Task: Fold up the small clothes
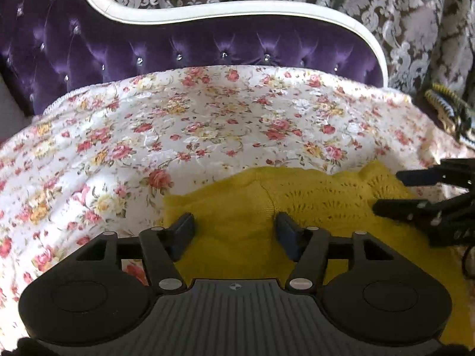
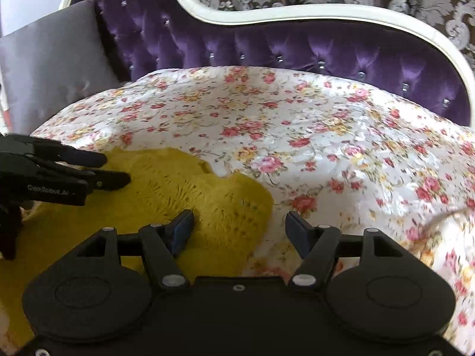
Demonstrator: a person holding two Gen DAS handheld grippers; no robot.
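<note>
A mustard-yellow knitted garment (image 1: pixel 311 198) lies flat on a floral bedspread (image 1: pixel 178 124). My left gripper (image 1: pixel 234 225) is open and empty, hovering over the garment's left part. My right gripper (image 2: pixel 239 225) is open and empty, its left finger over the garment's right edge (image 2: pixel 231 204), its right finger over the bedspread (image 2: pixel 326 148). The right gripper shows at the right edge of the left wrist view (image 1: pixel 389 190), and the left gripper shows at the left edge of the right wrist view (image 2: pixel 115 169), both above the garment.
A purple tufted headboard (image 1: pixel 207 50) with a white curved frame runs behind the bedspread. A grey cushion (image 2: pixel 50 59) stands at the far left. Patterned curtains (image 1: pixel 415 14) hang behind. A yellow-and-black striped item (image 1: pixel 445 101) lies at the right edge.
</note>
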